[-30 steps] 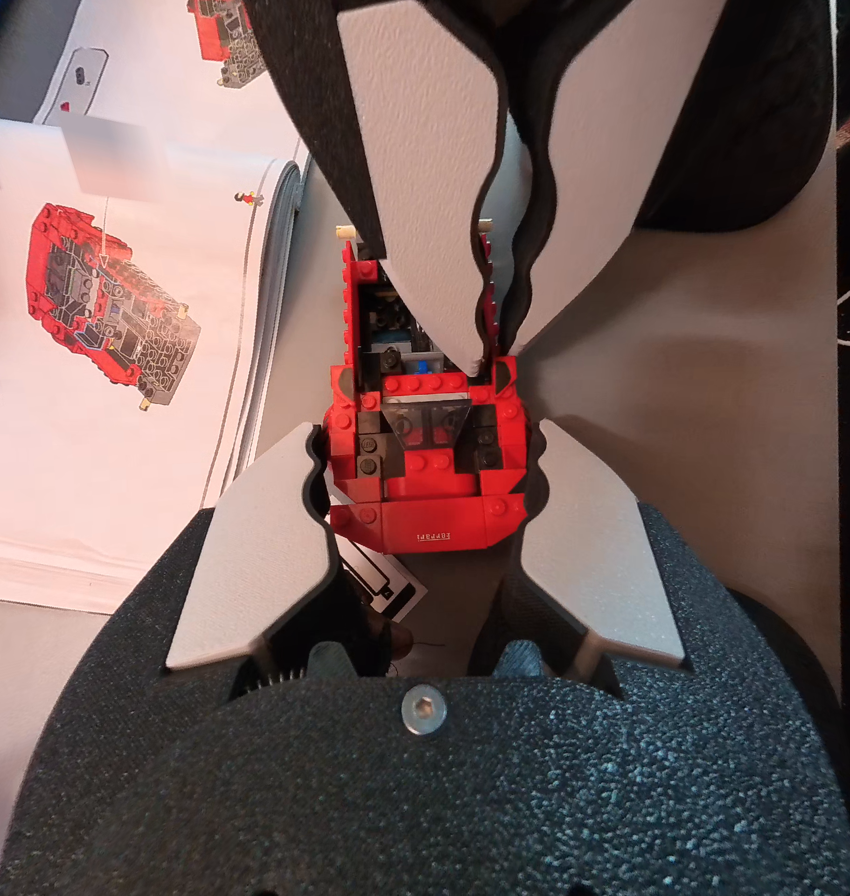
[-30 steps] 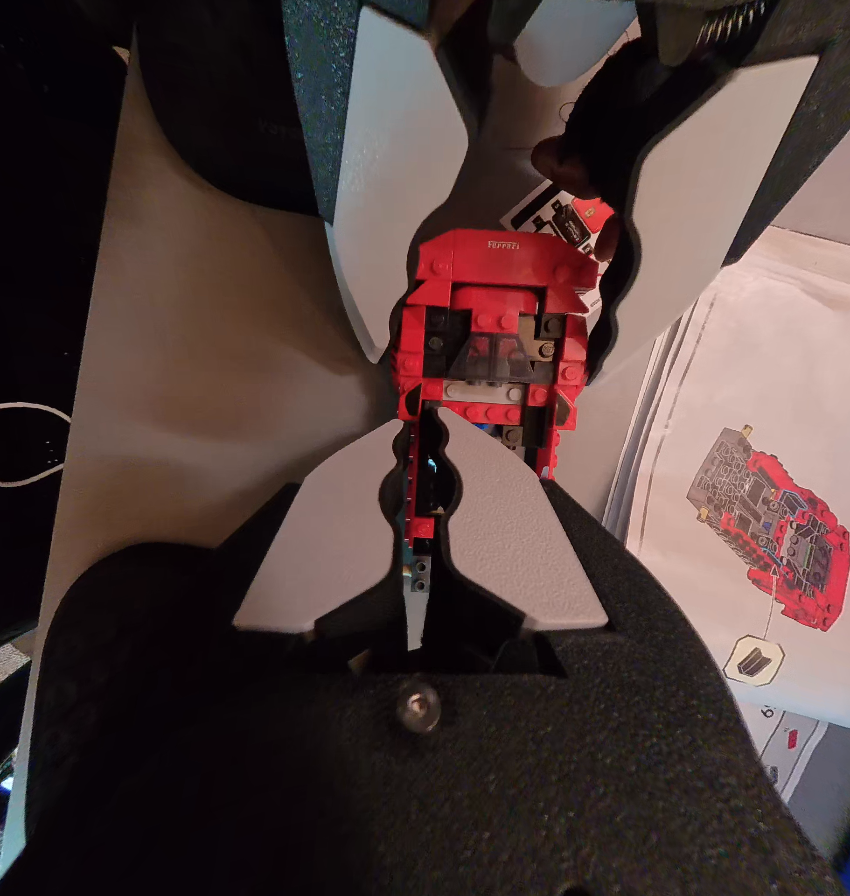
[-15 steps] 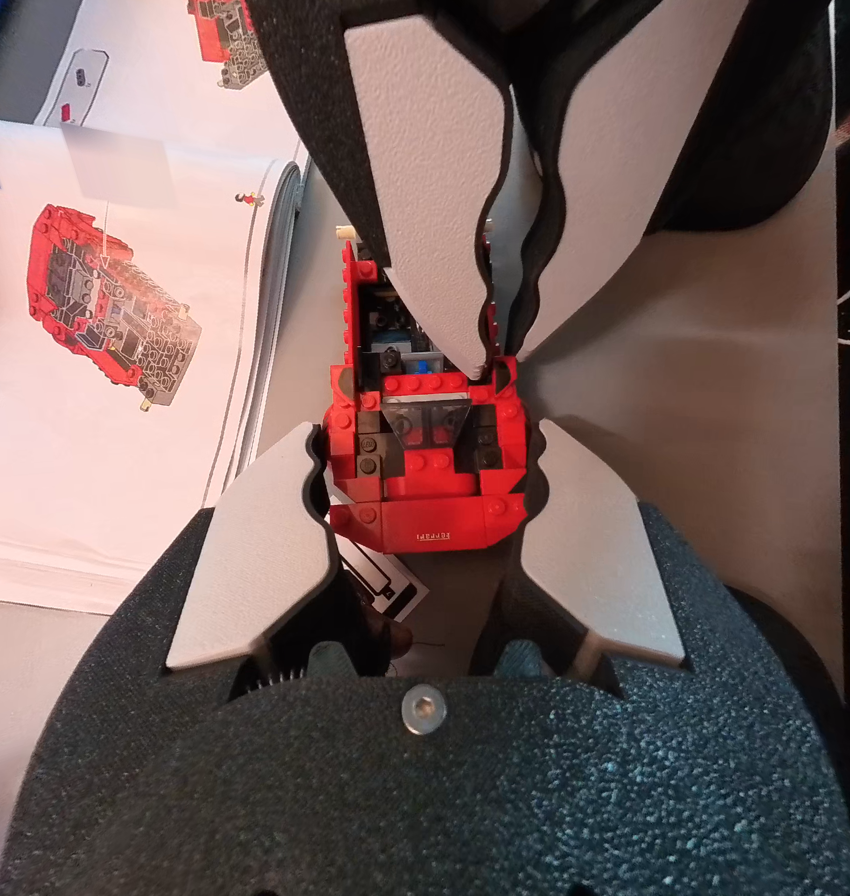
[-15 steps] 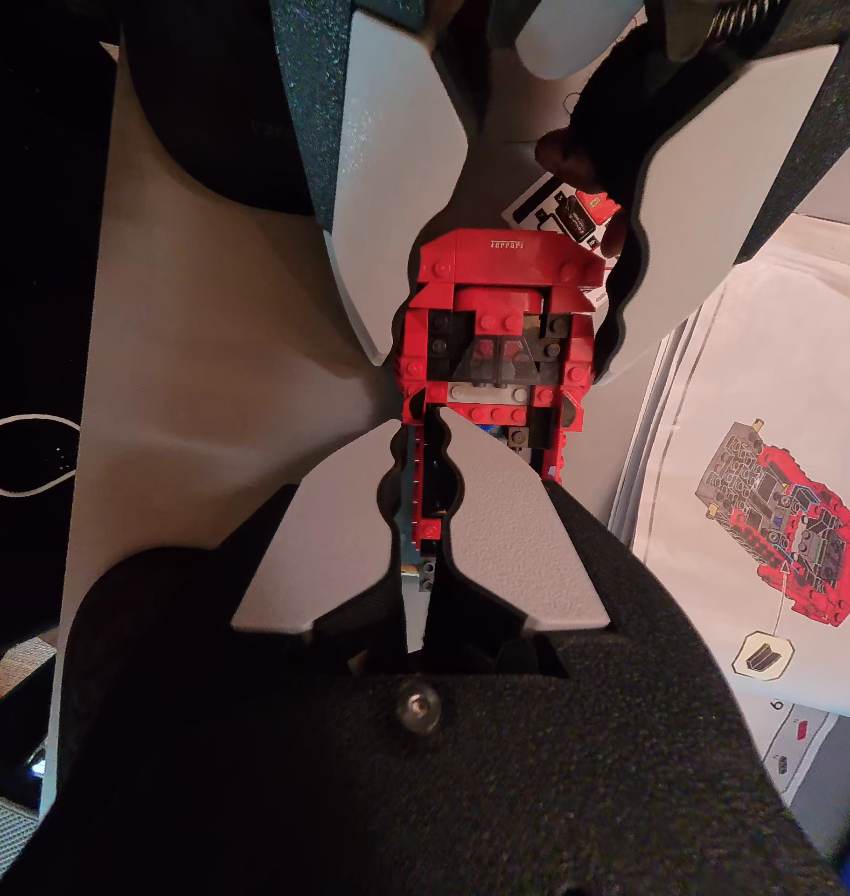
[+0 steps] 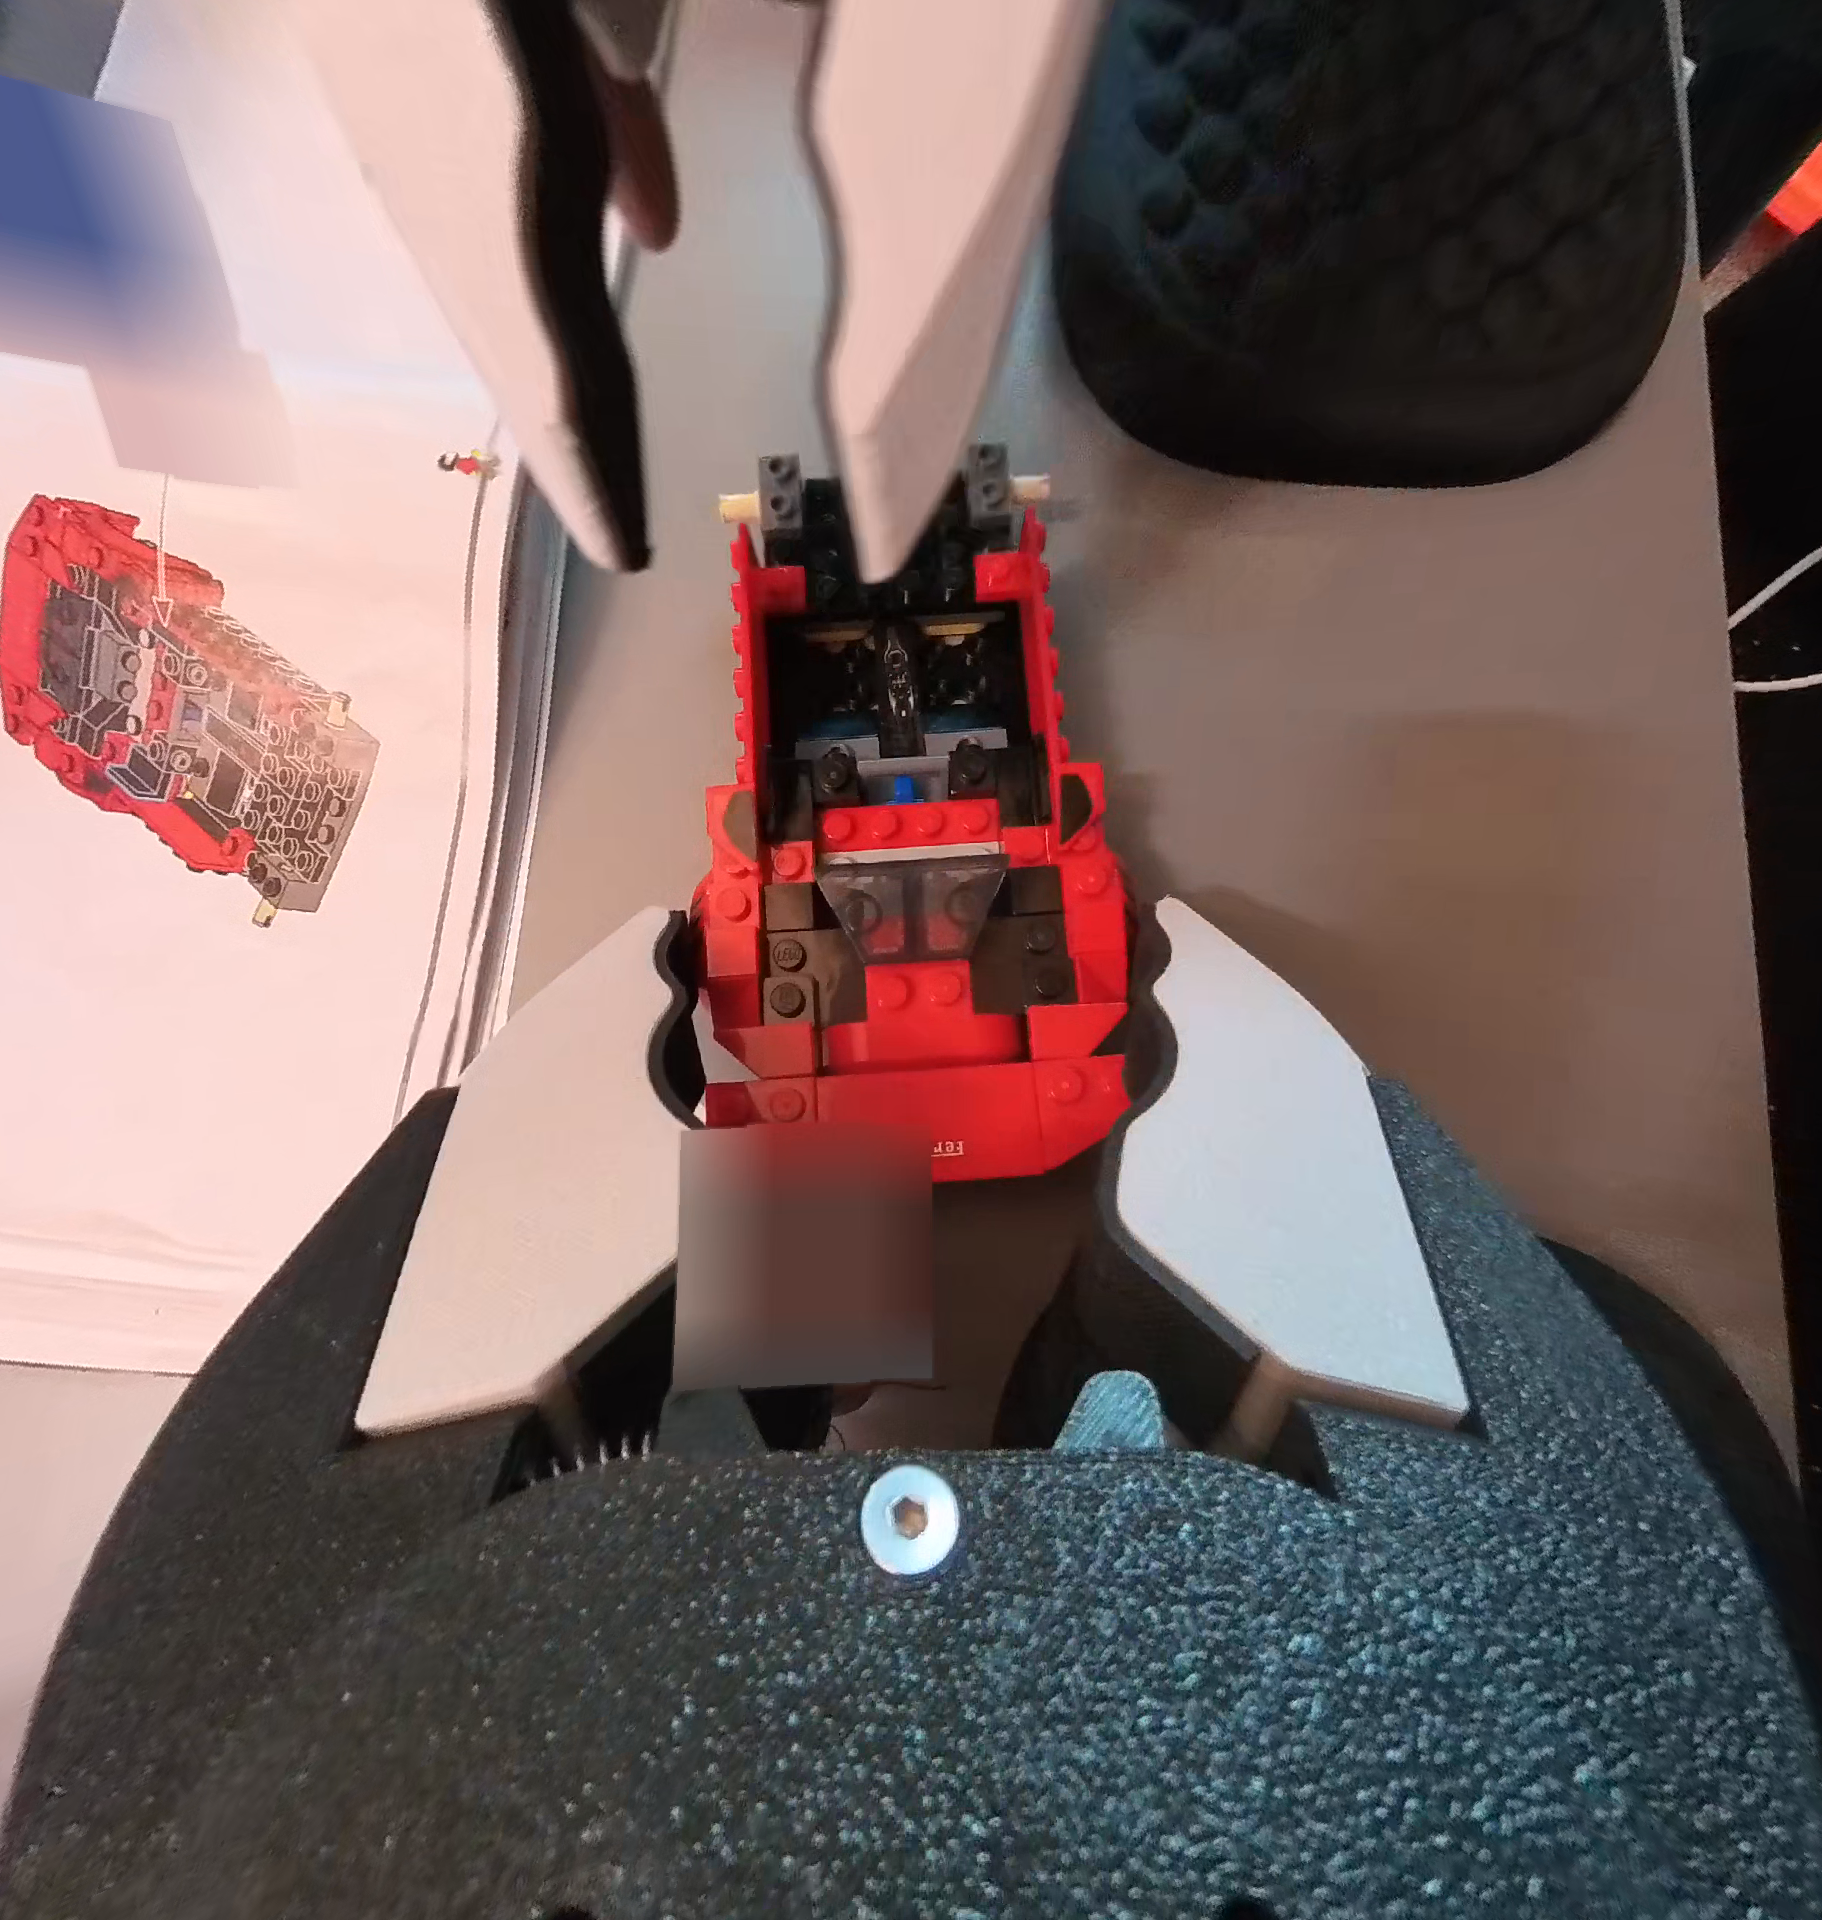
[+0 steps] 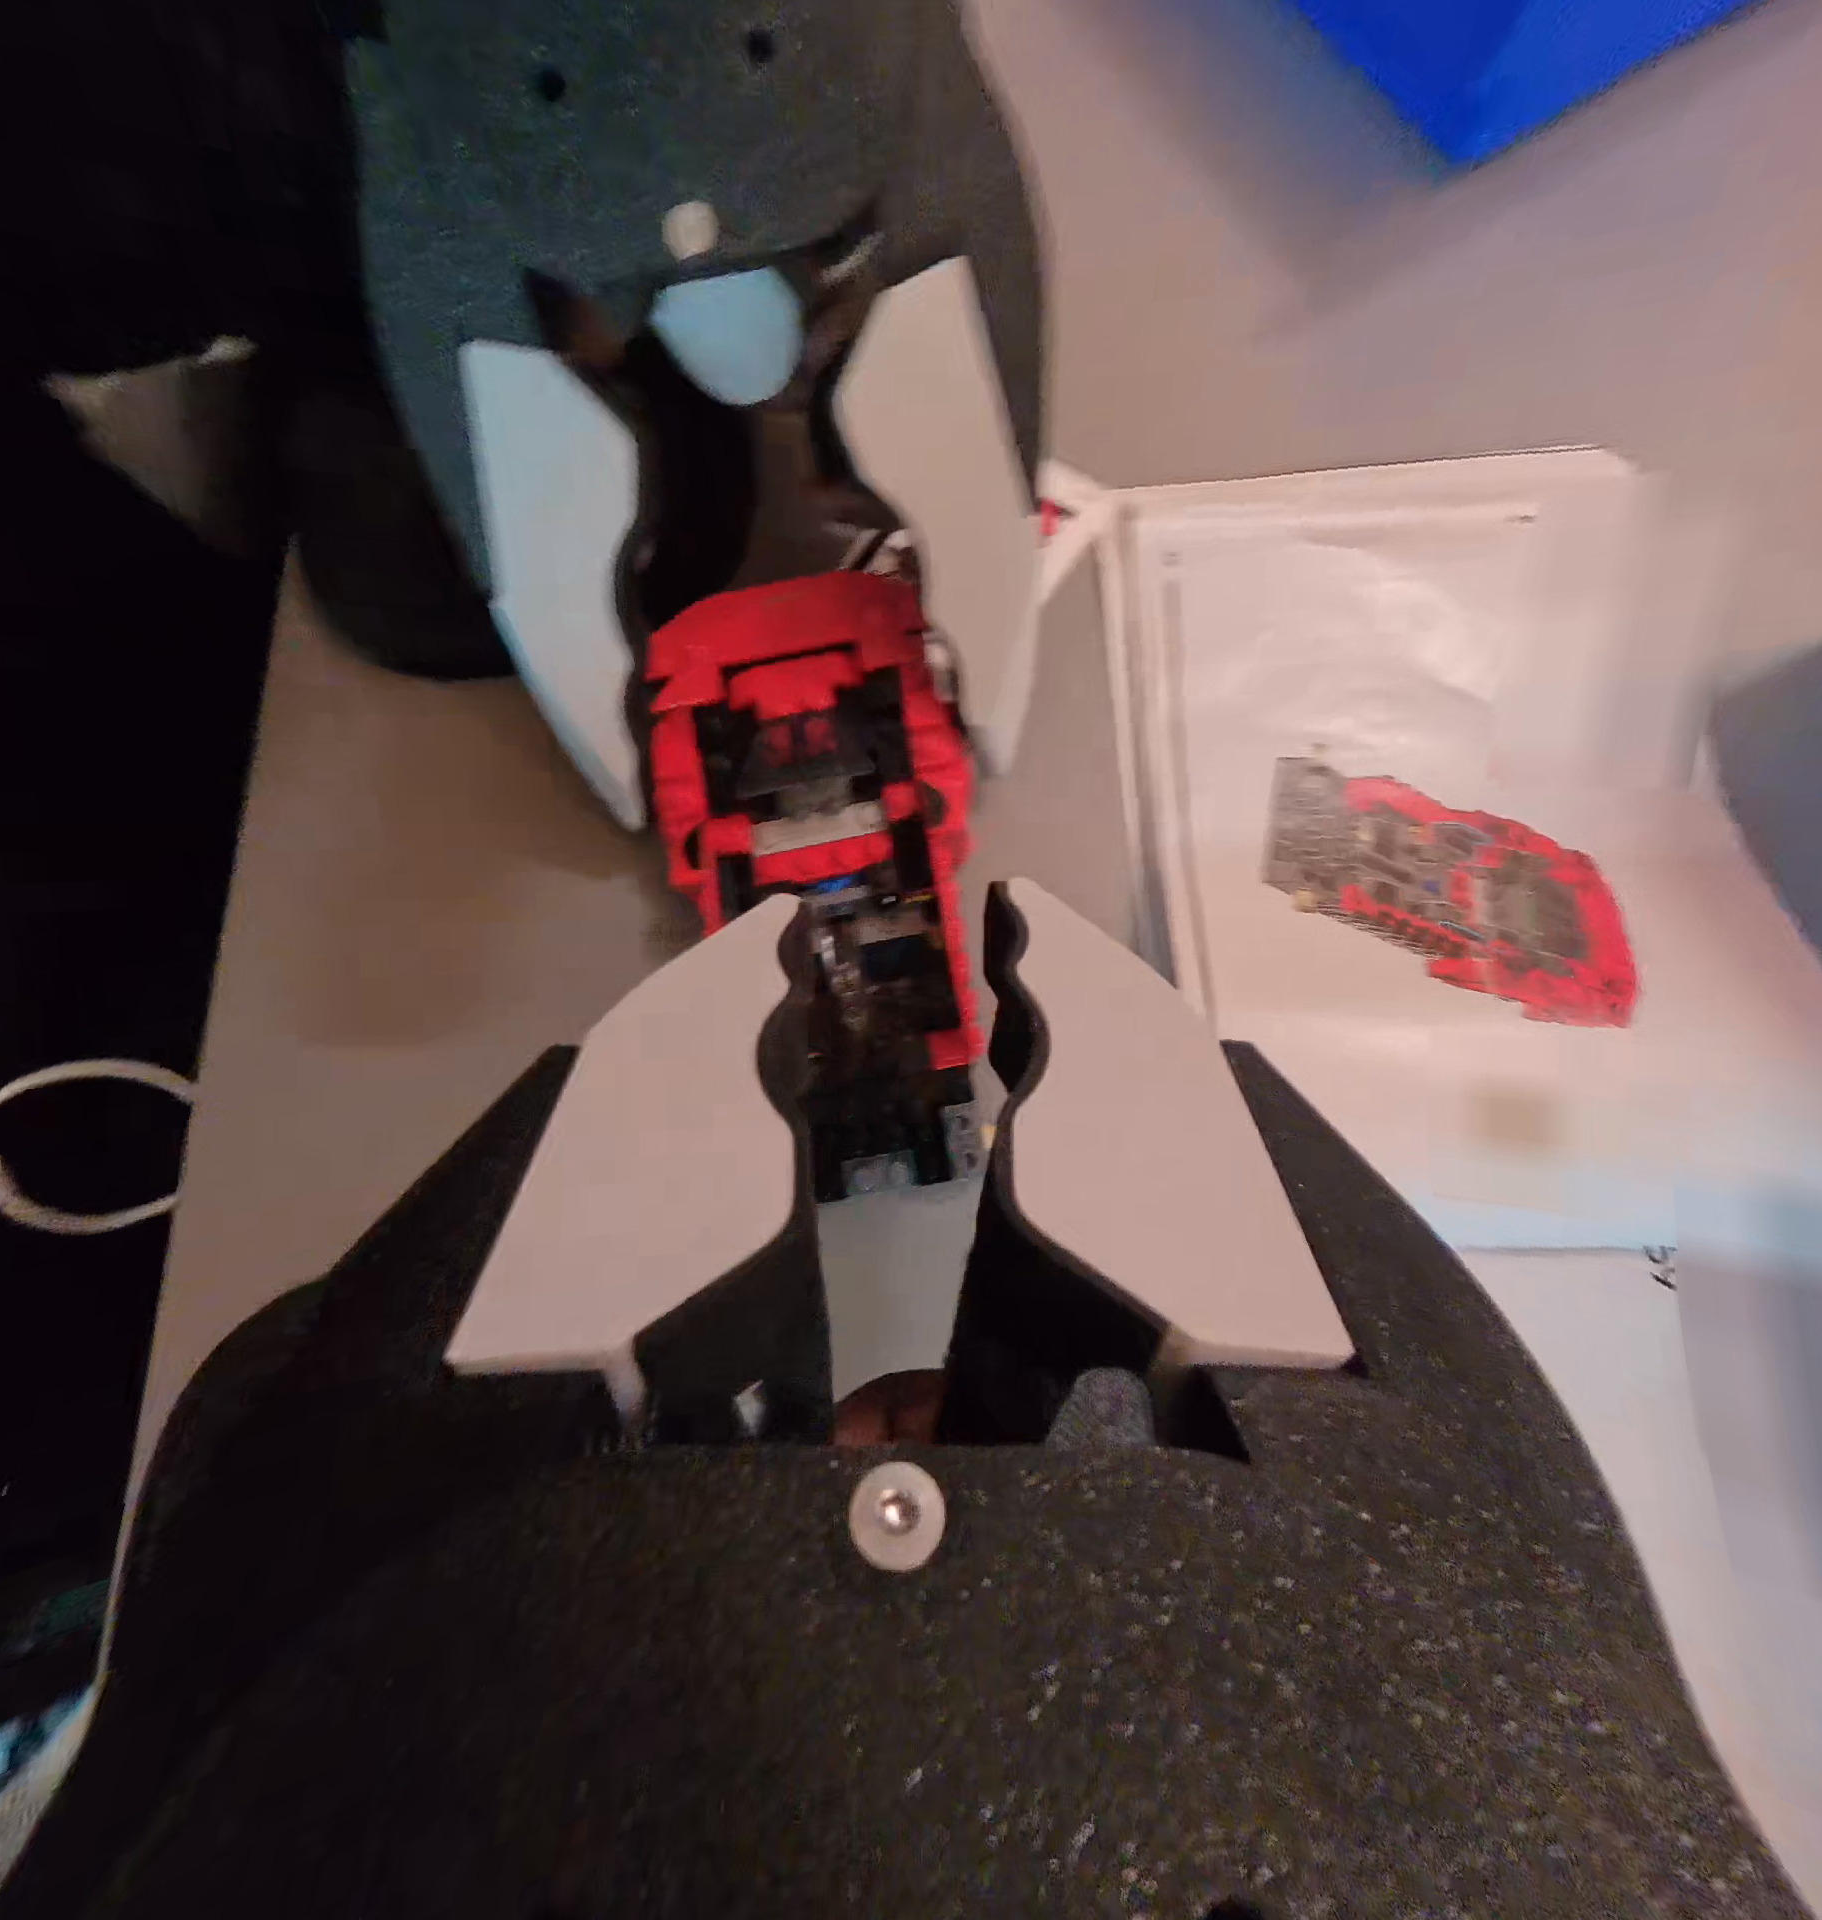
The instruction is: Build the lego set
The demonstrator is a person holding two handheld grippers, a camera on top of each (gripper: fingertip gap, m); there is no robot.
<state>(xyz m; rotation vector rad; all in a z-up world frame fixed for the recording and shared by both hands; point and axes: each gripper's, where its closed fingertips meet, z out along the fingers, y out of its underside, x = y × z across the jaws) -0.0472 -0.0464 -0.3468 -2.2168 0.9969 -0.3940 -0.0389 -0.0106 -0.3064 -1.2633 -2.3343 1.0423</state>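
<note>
Right hand-held gripper (image 6: 891, 925) released, spread above car (image 5: 912, 914), left hand-held gripper (image 5: 912, 997) clamping its front

Looks like an office or hobby desk, not a workshop. Pale grey smooth tabletop (image 5: 1354, 831) w/ an open white paper instruction booklet (image 5: 211, 1039) along its left edge. Black textured padded rest (image 5: 1354, 260) near the far edge; thin white cable (image 5: 1800, 623) loops over the dark area past the right edge. Blue box corner (image 6: 1561, 73) behind the booklet.
</note>
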